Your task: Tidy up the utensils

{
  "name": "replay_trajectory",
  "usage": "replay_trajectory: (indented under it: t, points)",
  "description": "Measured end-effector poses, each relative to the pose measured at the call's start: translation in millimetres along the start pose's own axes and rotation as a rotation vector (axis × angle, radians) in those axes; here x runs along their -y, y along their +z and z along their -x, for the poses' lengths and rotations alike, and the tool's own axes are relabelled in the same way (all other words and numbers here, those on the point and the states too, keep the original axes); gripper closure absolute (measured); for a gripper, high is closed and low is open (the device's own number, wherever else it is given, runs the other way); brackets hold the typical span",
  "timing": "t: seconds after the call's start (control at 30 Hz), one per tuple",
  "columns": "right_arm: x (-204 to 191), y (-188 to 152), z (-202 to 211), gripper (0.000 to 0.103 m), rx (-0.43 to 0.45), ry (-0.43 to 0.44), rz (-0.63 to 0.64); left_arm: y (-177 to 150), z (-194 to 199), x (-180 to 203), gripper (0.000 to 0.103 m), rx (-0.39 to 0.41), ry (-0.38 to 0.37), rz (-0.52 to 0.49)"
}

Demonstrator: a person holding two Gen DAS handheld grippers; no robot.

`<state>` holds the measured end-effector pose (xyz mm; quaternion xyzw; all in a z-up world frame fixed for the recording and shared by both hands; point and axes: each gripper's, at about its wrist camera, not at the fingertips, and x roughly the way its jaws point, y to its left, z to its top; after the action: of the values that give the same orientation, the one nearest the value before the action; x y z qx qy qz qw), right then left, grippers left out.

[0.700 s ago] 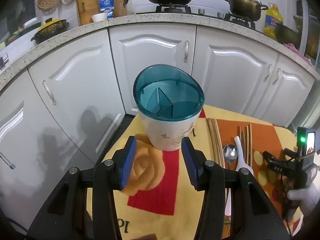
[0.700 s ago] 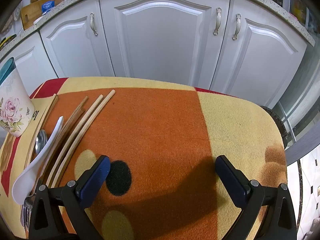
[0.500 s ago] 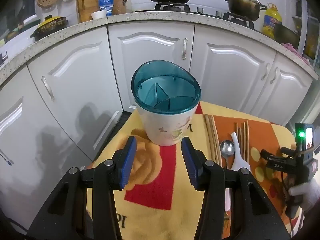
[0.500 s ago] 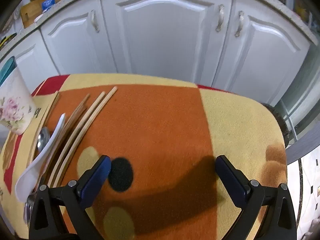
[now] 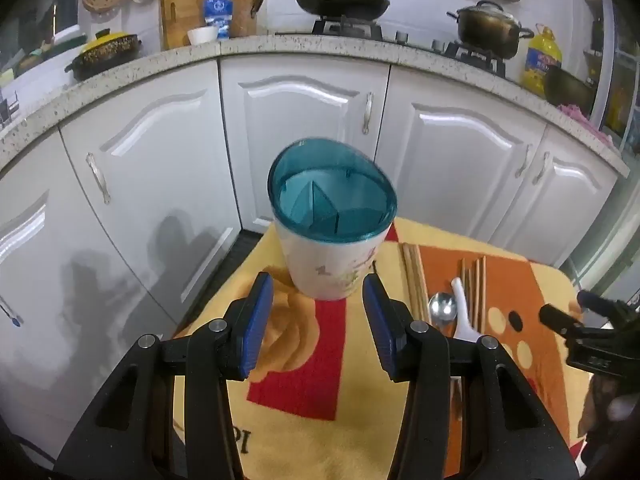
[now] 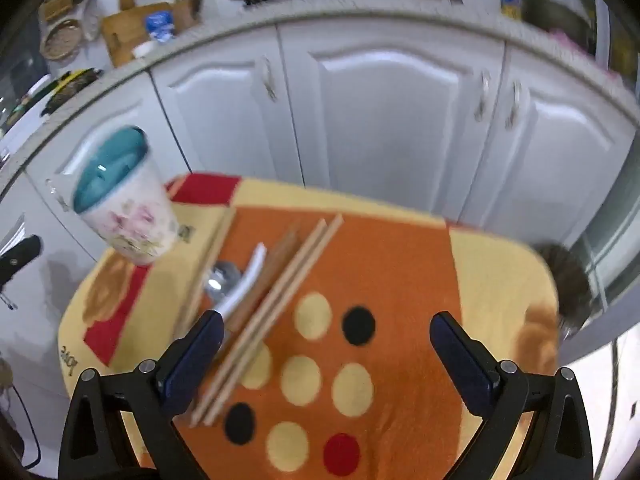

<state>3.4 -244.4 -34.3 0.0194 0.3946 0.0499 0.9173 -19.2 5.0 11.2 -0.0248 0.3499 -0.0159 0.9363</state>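
The white floral utensil holder with a teal divided insert (image 5: 332, 232) stands upright on the left part of the patterned yellow, red and orange tablecloth (image 5: 320, 364), its compartments empty as before; in the left wrist view it now sits a little farther ahead of the blue pads than half a second ago, and more of the cloth shows beneath it. The left gripper (image 5: 318, 324) hangs above the cloth with its jaws spread as wide as earlier, short of the holder and gripping nothing. To the right of the holder lie the utensils, unmoved: a darker pair of wooden chopsticks (image 5: 414, 276), a metal spoon (image 5: 442, 306), a white ceramic soup spoon (image 5: 464, 312) and further brown chopsticks (image 5: 474, 288), all flat on the cloth. The right wrist view has changed most: it is blurred, and it now takes in far more of the cloth and the white cabinet doors (image 6: 392, 120), with the holder fully visible at left where only its edge showed before. The right gripper (image 6: 326, 356) is wide open and empty, its left pad above the near ends of the pale chopsticks (image 6: 276, 320).
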Motion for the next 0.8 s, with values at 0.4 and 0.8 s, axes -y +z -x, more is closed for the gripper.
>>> replay_trajectory:
  t: [0.4,0.8]
  points:
    - [-32,37,46,0.000,0.114,0.007,0.038,13,17,9,0.057,0.053,-0.026,-0.020]
    - [-41,45,51,0.000,0.137,-0.089,0.047,17,20,22,0.057,0.057,-0.050,-0.036]
